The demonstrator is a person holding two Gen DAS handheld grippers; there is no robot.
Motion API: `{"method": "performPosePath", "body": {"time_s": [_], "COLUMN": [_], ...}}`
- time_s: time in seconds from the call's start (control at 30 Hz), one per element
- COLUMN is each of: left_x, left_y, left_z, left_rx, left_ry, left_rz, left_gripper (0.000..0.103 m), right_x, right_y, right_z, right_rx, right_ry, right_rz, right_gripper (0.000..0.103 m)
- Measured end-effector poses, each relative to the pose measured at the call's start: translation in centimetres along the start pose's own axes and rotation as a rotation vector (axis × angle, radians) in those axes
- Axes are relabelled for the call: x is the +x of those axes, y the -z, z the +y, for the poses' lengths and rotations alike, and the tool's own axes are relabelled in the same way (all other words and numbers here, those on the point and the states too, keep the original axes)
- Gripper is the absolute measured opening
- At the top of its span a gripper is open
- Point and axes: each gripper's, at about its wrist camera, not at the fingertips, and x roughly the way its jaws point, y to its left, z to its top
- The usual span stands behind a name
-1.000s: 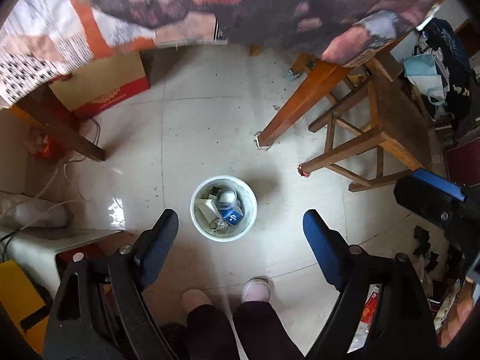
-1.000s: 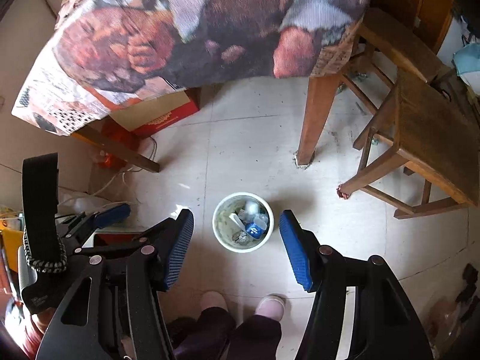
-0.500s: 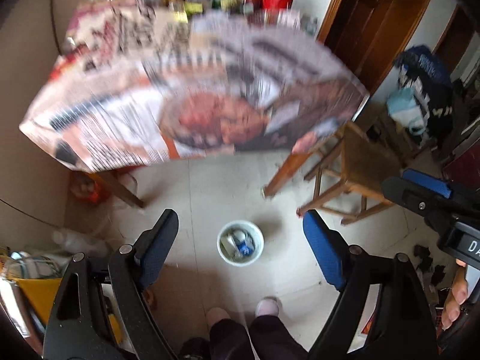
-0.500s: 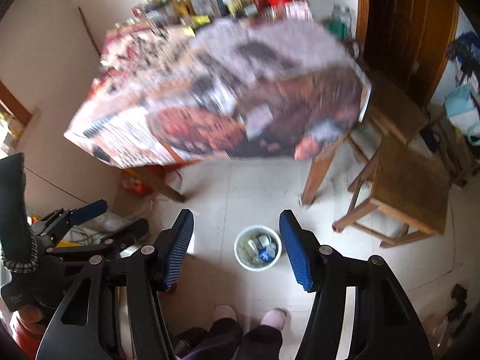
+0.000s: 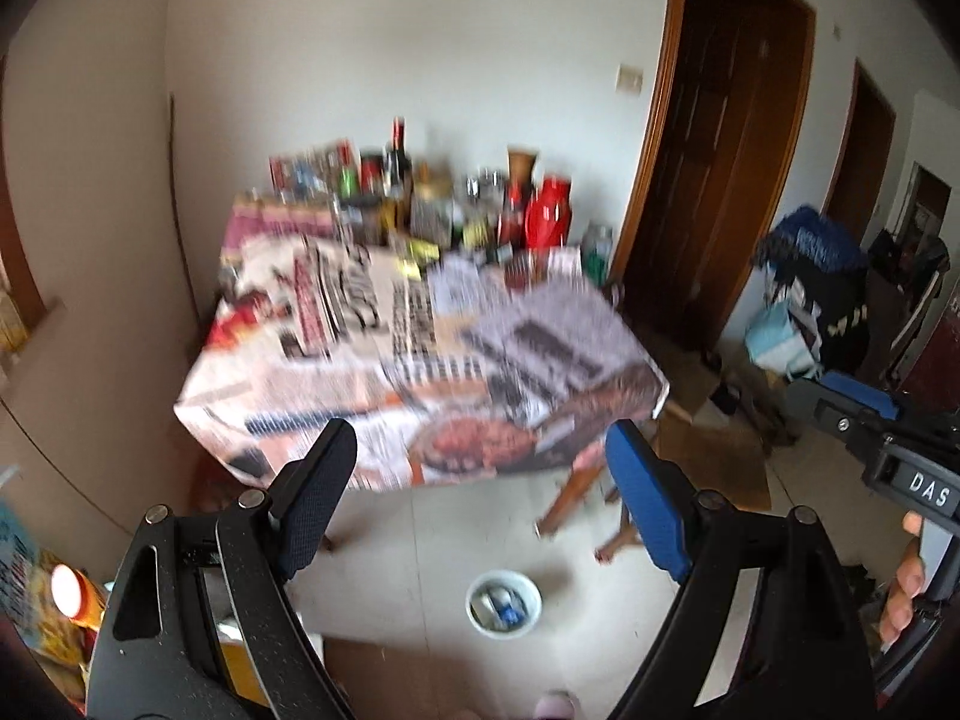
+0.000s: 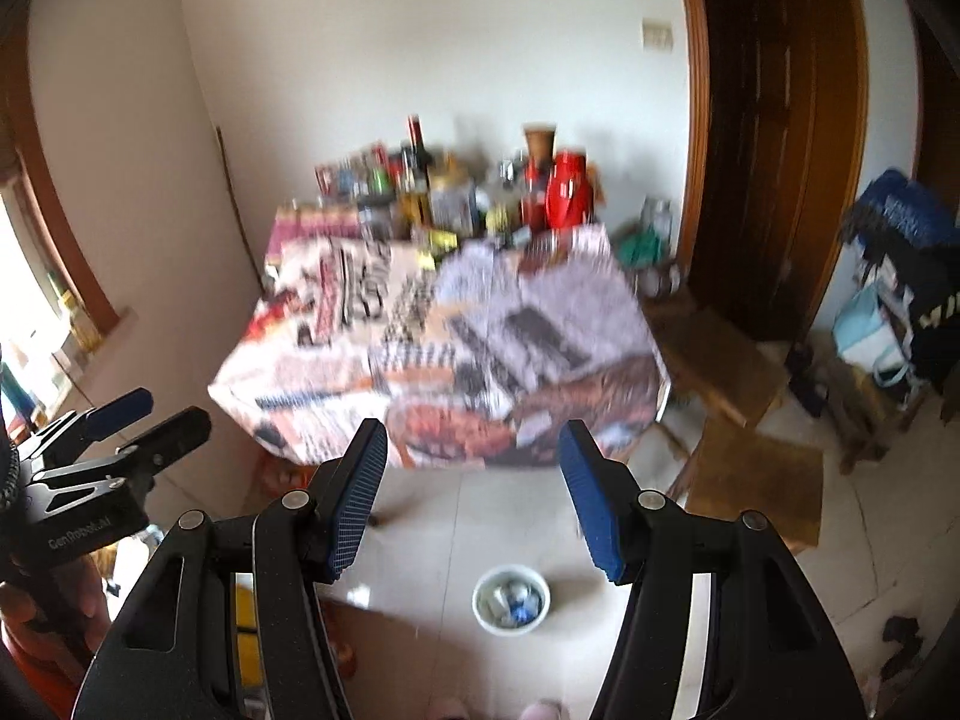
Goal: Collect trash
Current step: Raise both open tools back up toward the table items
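Note:
A small white trash bin [image 5: 504, 603] holding several pieces of trash stands on the tiled floor in front of the table; it also shows in the right wrist view [image 6: 511, 599]. My left gripper [image 5: 480, 480] is open and empty, held high above the floor and facing the table. My right gripper [image 6: 474, 474] is open and empty, beside it at the same height. A table covered with newspaper [image 5: 420, 360] stands ahead, blurred, with several bottles and jars [image 5: 420, 198] crowded at its far edge.
A wooden stool [image 6: 756, 474] stands right of the table. Dark wooden doors [image 6: 774, 138] are at the right. Bags and clothes [image 5: 810, 306] are piled at the far right. A window [image 6: 36, 300] is on the left wall.
Both grippers have risen and tilted up from looking down at the bin to facing the table top. The bin now sits low and small in both views. Both stay open and empty.

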Motion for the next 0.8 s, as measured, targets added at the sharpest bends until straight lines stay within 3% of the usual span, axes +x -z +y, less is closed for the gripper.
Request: {"method": "performPosePath", "body": {"time_s": [0.27,0.4,0.5,0.6,0.8], "left_x": [-5.1,-5.4,-4.4,-2.6,2.8], "left_y": [-2.4,-3.4,-4.3,-5.1,-8.0], "left_z": [1.4,1.4,1.2,0.7,-0.7], "left_rx": [-0.002,0.000,0.004,0.005,-0.022], "left_ry": [0.017,0.007,0.009,0.002,-0.038], "left_rz": [-0.154,-0.195,-0.199,-0.191,-0.189], "left_gripper": [0.089,0.094,0.097,0.097,0.097], "right_x": [-5.6,-6.0,-5.7,-4.5,-0.7], "right_y": [-2.0,-2.5,-3.0,-3.8,-6.8], "right_z": [2.2,2.3,2.1,1.1,-1.9], "right_rx": [-0.028,-0.032,-0.032,-0.014,-0.011], "right_ry": [0.058,0.063,0.068,0.059,0.035], "right_rz": [-0.215,-0.273,-0.287,-0.292,-0.288], "right_gripper": [0.057,0.073,0.086,0.091,0.092]}}
